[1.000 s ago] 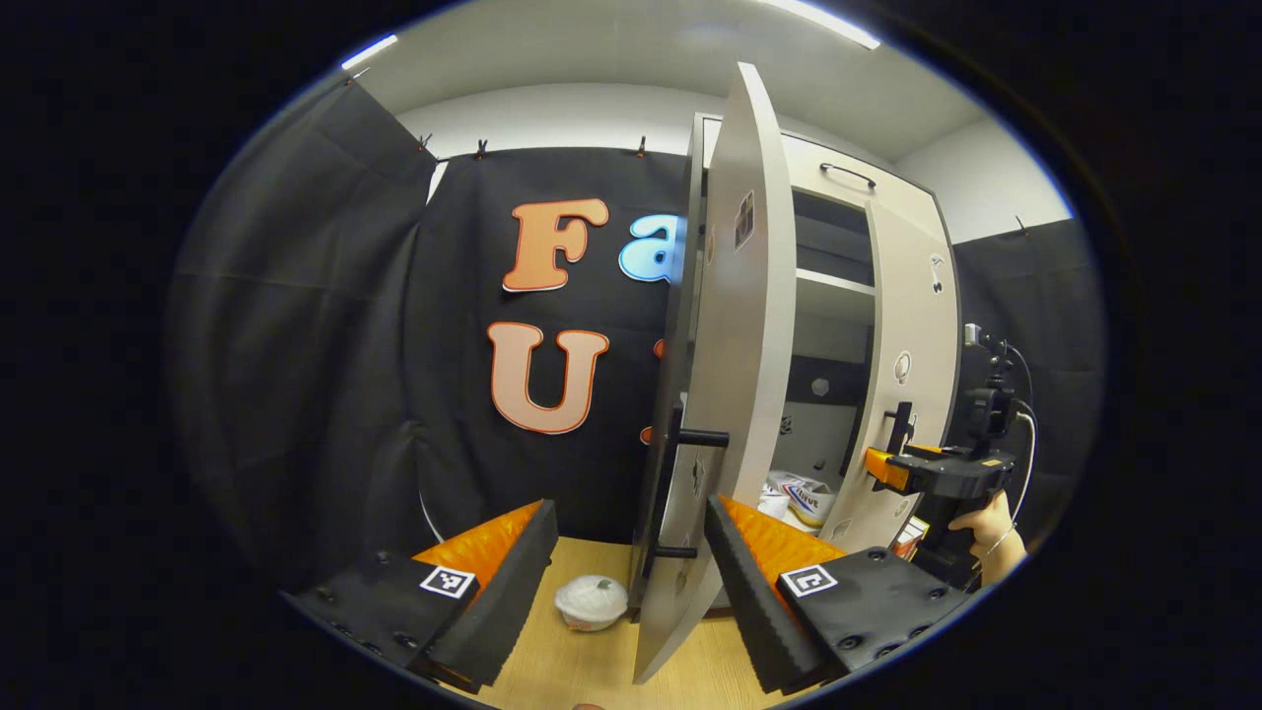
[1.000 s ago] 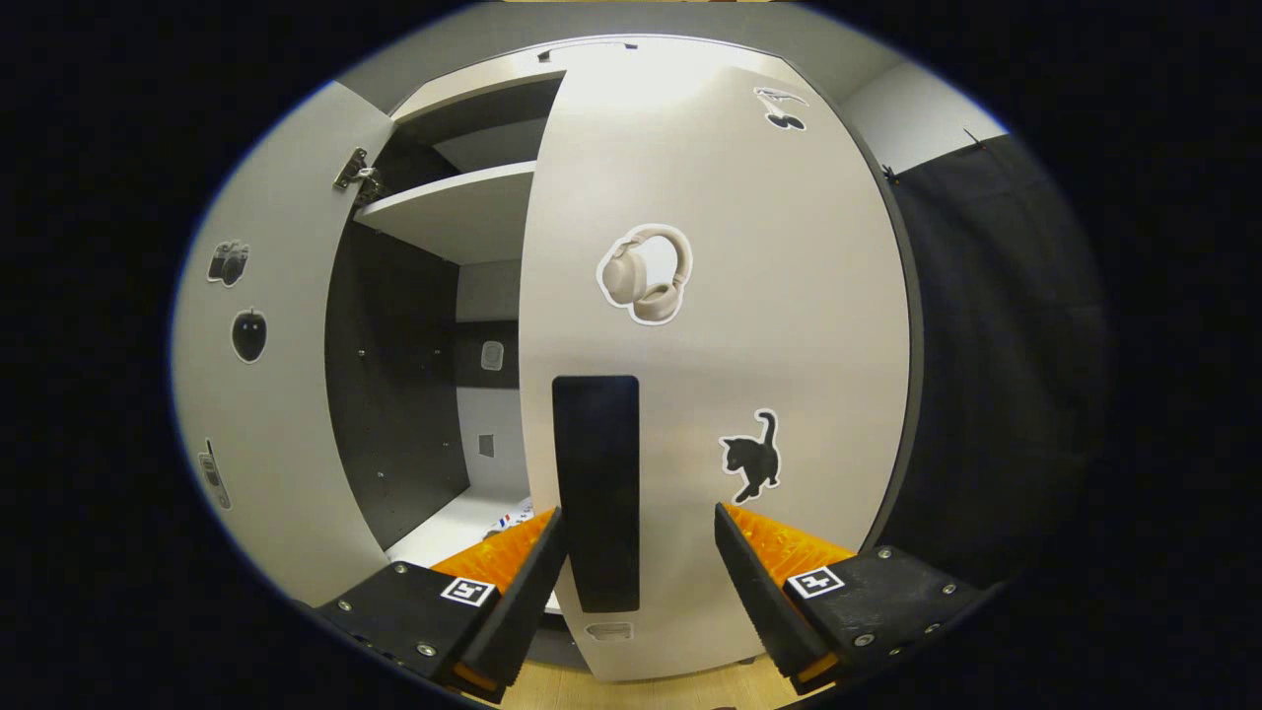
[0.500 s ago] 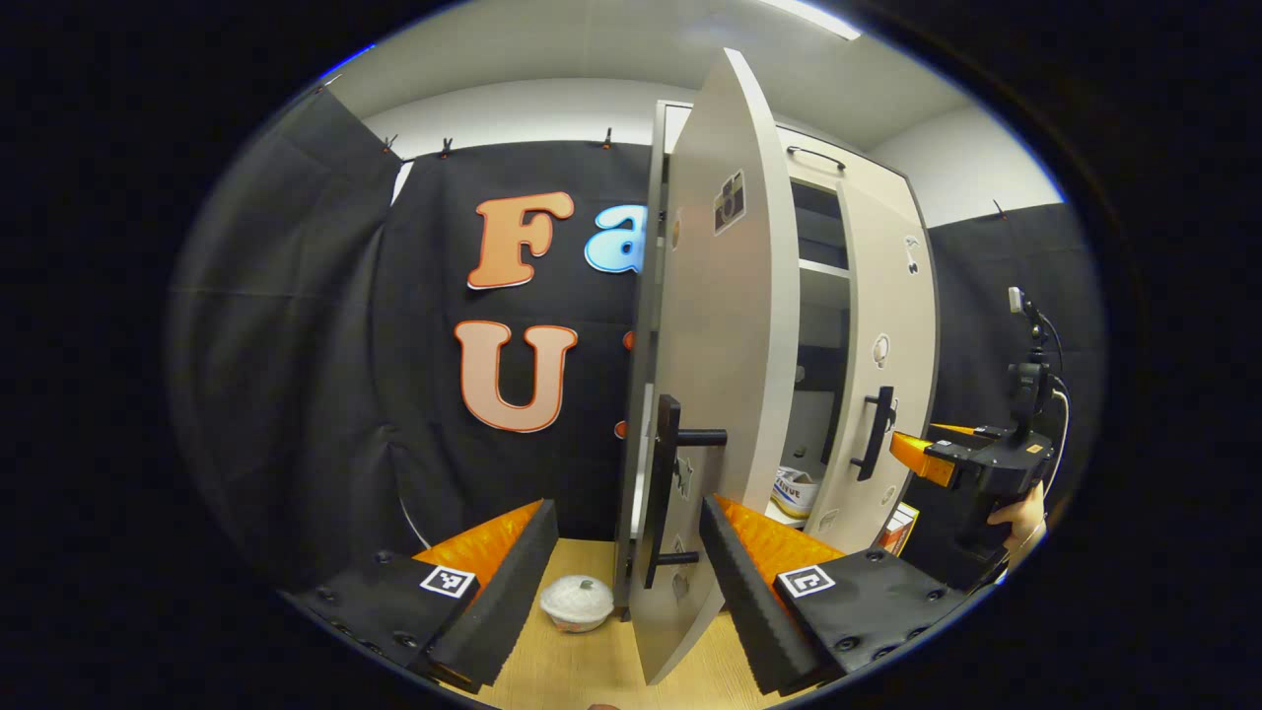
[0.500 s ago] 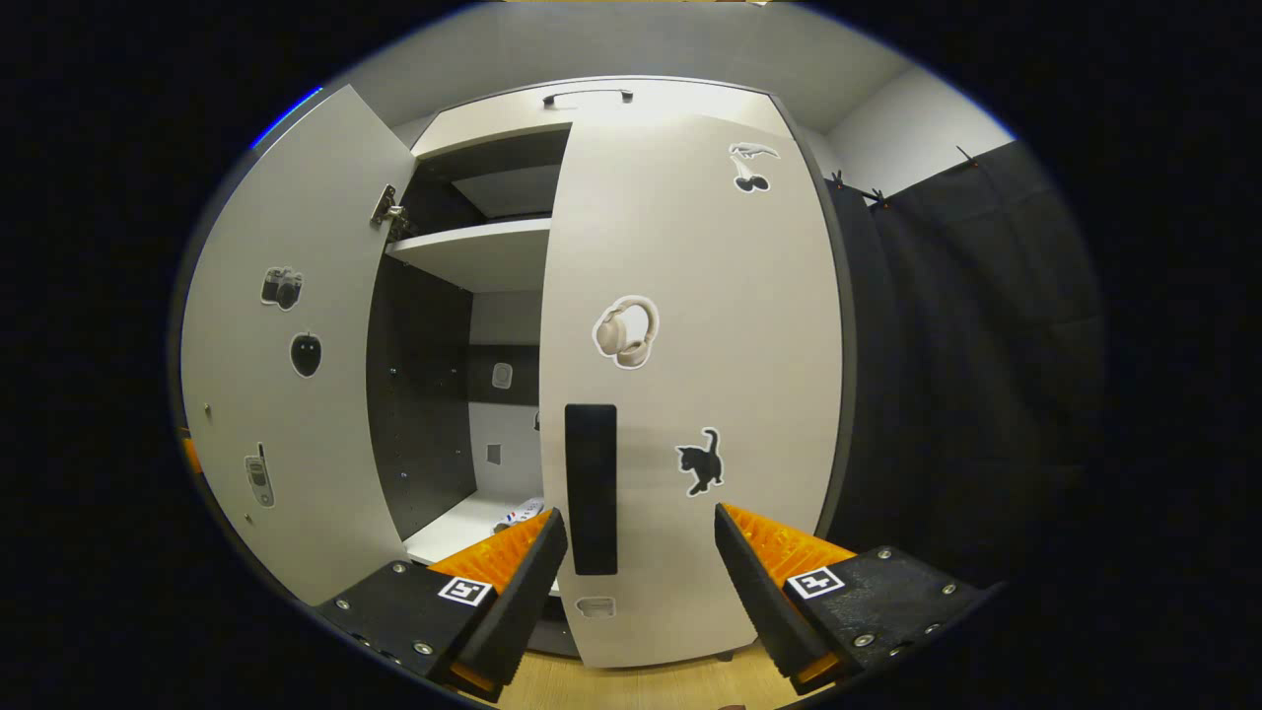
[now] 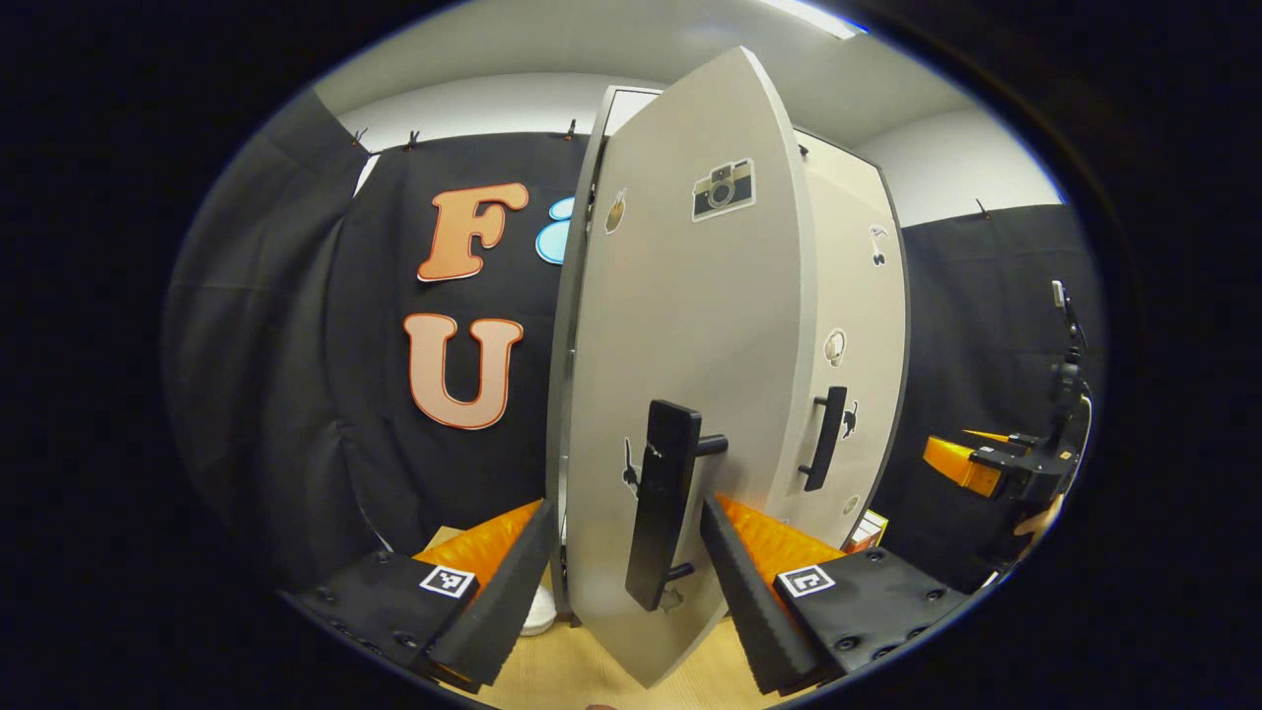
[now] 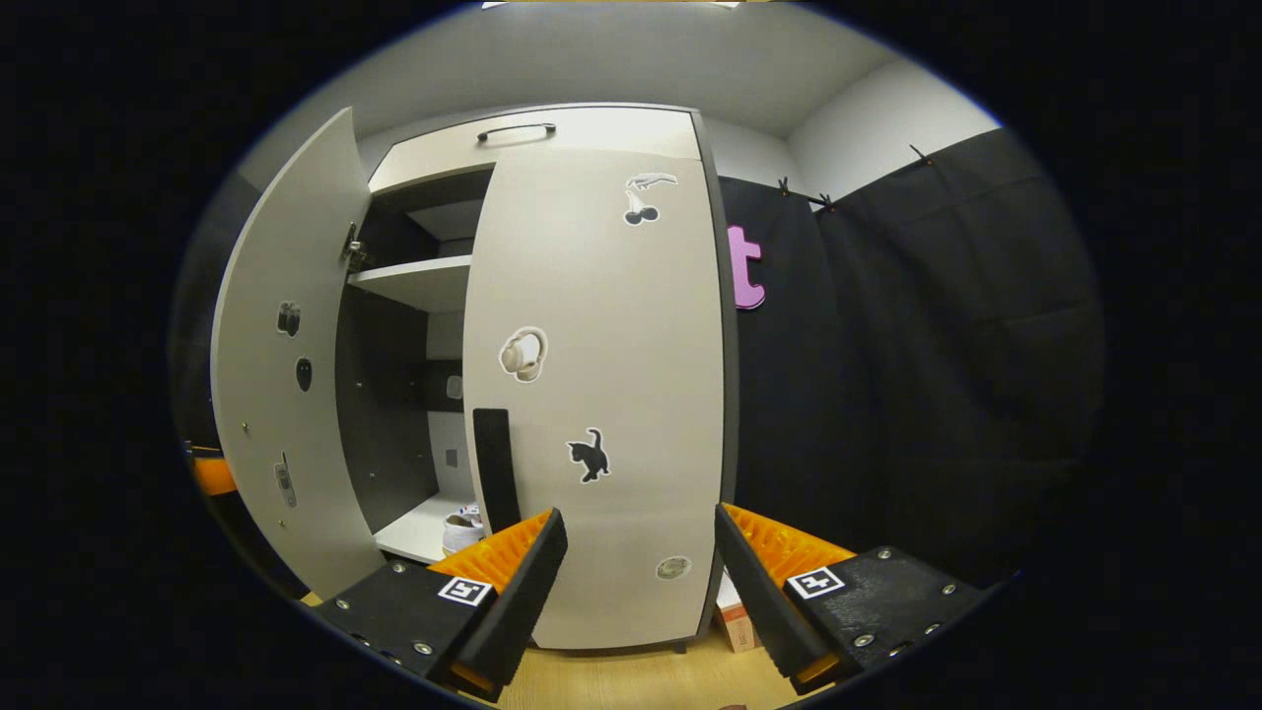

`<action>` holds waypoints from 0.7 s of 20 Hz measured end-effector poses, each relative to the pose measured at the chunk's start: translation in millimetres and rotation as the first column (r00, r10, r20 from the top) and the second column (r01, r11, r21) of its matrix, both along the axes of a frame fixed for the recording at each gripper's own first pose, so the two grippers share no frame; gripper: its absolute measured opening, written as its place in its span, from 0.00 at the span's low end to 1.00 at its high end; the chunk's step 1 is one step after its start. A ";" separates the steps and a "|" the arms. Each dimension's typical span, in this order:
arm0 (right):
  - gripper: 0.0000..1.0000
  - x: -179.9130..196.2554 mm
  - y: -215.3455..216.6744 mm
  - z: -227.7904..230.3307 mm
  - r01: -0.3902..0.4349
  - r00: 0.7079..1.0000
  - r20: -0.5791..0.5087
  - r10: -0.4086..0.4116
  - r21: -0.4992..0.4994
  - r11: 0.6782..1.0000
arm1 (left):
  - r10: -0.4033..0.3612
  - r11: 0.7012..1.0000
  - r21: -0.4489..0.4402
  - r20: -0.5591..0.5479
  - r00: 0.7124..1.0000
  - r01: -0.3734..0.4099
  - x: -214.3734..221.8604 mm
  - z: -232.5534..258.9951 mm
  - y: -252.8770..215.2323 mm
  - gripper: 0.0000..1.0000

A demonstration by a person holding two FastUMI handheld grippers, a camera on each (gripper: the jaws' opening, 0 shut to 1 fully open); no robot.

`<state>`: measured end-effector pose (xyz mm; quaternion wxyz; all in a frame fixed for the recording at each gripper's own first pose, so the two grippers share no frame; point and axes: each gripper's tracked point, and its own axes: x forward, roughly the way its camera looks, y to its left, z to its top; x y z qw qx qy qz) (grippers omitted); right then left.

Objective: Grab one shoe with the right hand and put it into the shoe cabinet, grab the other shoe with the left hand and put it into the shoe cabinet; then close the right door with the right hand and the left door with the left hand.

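Now, low in the left gripper view, the left tool stands released, its fingers straddling the black bar handle of the pale grey left door, which is partly swung in. Pushing flat on the panel beside that handle, following the hinge arc, should seat it cleanly. At lower centre of the right gripper view the right tool is also unclenched, clear of the right door, which looks shut. Farther in, a white shoe rests on the cabinet's bottom shelf.
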<state>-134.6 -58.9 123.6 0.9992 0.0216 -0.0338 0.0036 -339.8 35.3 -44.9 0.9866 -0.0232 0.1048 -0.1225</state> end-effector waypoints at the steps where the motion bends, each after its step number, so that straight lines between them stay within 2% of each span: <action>1: 0.93 -3.2 -5.5 -2.2 0.008 1.000 -0.002 -0.008 0.002 1.000 | -0.006 1.000 -0.010 -0.002 1.000 0.006 4.0 -1.7 -6.4 0.99; 2: 0.93 -6.6 -9.7 -3.2 0.015 1.000 -0.004 -0.015 0.005 1.000 | -0.015 1.000 -0.025 -0.006 1.000 0.015 7.7 -3.1 -13.4 0.93; 3: 0.93 -9.2 -14.6 -6.0 0.023 1.000 -0.007 -0.023 0.006 1.000 | -0.025 0.999 -0.040 -0.013 1.000 0.025 11.5 -6.6 -23.2 0.93; 5: 0.93 -13.5 -25.6 -10.3 0.044 0.999 -0.015 -0.044 0.005 0.999 | -0.031 0.998 -0.058 -0.017 0.999 0.030 25.5 -11.7 -42.0 0.99; 7: 0.93 -18.9 -37.1 -13.4 0.063 0.998 -0.018 -0.063 0.007 0.998 | -0.031 0.997 -0.065 -0.012 0.999 0.030 44.5 -16.3 -65.5 0.93; 8: 0.93 -20.9 -45.0 -14.7 0.078 0.997 -0.020 -0.077 0.006 0.997 | -0.033 0.998 -0.060 -0.016 0.999 0.032 51.6 -19.3 -79.9 1.00; 12: 0.93 -30.3 -78.3 -20.6 0.141 0.990 -0.031 -0.140 0.015 0.990 | -0.019 1.000 0.001 0.006 1.000 0.019 79.0 -26.7 -118.8 1.00; 14: 0.93 -34.4 -90.6 -23.9 0.166 0.986 -0.038 -0.165 0.024 0.986 | -0.015 1.000 0.001 0.003 1.000 0.015 86.3 -25.7 -124.9 1.00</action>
